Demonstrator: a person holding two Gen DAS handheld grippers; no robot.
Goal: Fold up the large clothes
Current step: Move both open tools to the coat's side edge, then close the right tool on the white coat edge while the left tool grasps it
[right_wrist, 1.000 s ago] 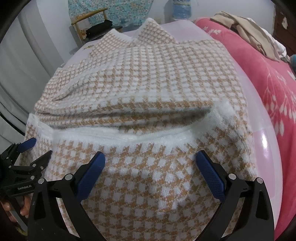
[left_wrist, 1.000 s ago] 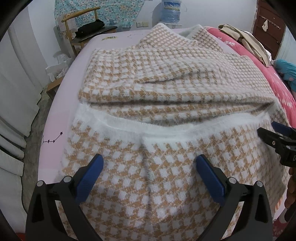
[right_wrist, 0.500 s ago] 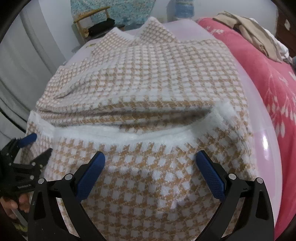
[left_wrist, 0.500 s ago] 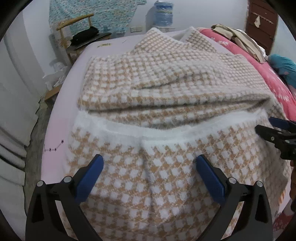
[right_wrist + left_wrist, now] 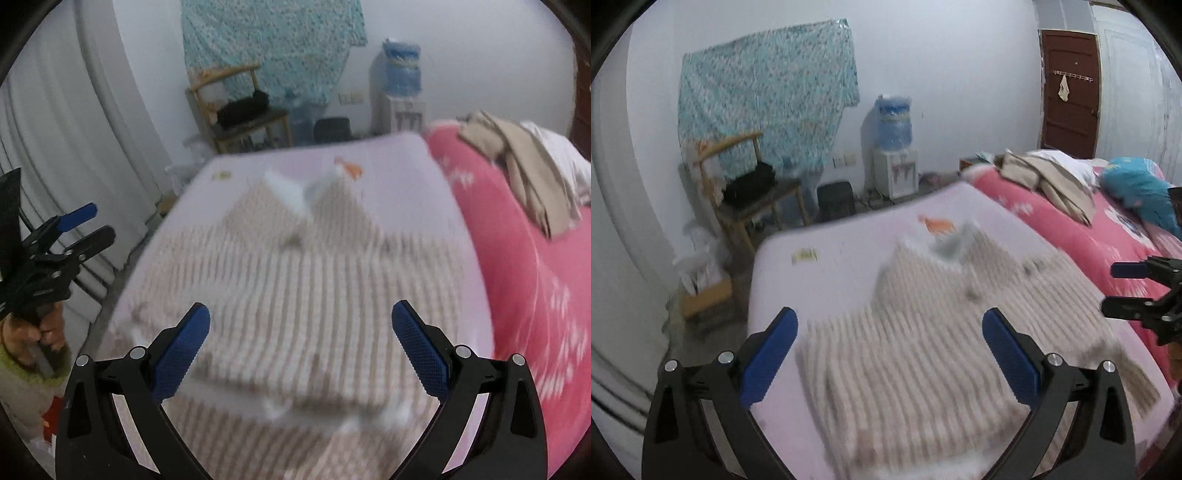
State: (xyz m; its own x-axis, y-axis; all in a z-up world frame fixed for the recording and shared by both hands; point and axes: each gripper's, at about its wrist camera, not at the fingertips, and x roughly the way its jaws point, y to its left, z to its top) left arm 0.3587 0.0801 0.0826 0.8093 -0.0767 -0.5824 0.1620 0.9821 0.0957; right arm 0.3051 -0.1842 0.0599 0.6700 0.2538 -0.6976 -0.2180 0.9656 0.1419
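Note:
A large tan-and-white checked fleece garment (image 5: 942, 332) lies folded on the pale pink bed sheet (image 5: 831, 273), blurred by motion; it also shows in the right wrist view (image 5: 306, 295). My left gripper (image 5: 889, 354) is open and empty, raised above the garment's near left part. My right gripper (image 5: 301, 350) is open and empty above its near part. Each gripper shows in the other's view, the right one (image 5: 1137, 291) at the right edge and the left one (image 5: 70, 236) at the left edge, both open.
A pink floral quilt (image 5: 535, 277) with beige clothes (image 5: 524, 166) covers the bed's right side, with a blue pillow (image 5: 1137, 192). Beyond the bed stand a wooden chair (image 5: 746, 195) and a water dispenser (image 5: 894, 147). White curtains (image 5: 66, 147) hang at the left.
Both grippers have lifted up and away from the garment, open throughout, so the views now take in the room. The garment lies flatter on the sheet.

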